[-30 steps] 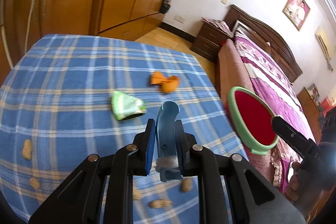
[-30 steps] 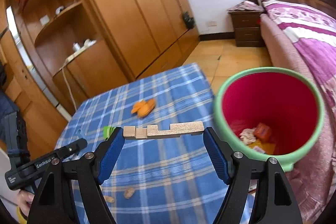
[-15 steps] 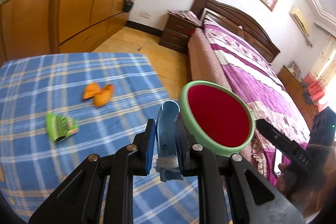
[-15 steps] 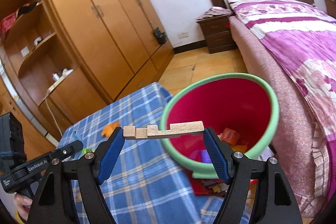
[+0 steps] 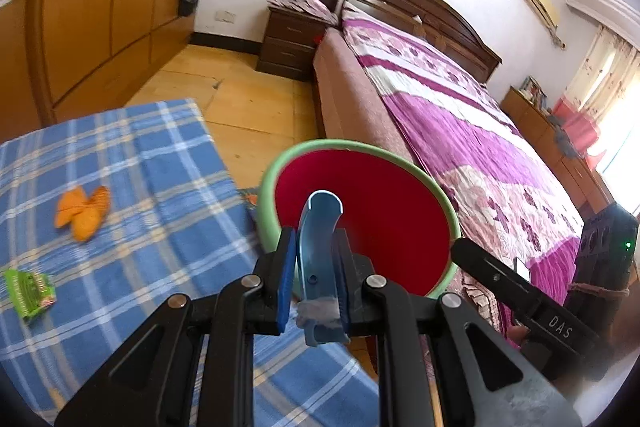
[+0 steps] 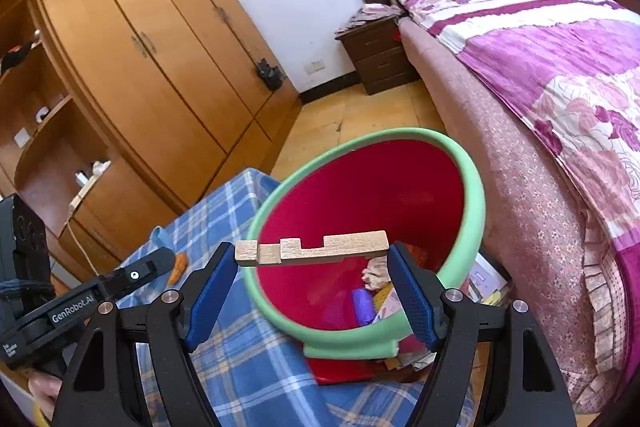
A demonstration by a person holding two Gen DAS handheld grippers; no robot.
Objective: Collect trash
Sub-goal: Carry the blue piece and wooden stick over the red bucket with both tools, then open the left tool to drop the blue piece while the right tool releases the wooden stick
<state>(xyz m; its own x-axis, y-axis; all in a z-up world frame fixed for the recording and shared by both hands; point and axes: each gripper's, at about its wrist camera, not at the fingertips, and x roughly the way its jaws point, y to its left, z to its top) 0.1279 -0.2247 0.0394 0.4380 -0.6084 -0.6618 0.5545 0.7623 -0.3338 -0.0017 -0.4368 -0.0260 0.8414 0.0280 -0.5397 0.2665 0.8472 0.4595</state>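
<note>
Two things are in my grips, and both need to go into the red bin with the green rim [image 6: 472, 187]. My left gripper [image 5: 316, 269] has its jaws pressed tight on a curved blue plastic piece [image 5: 320, 239]. My right gripper [image 6: 312, 291] has its jaws spread wide, pinching a notched wooden block [image 6: 312, 251] by its two ends. To do this well, I think I should bring each piece right over the red hole, past the near rim, before I let go, so nothing bounces onto the floor. I would drop one at a time.

Only the right view shows the trash already down in the bin. Only the left view shows an orange peel [image 5: 83, 213] and a green wrapper [image 5: 29, 291] lying on the blue checked cloth [image 5: 160, 187].
</note>
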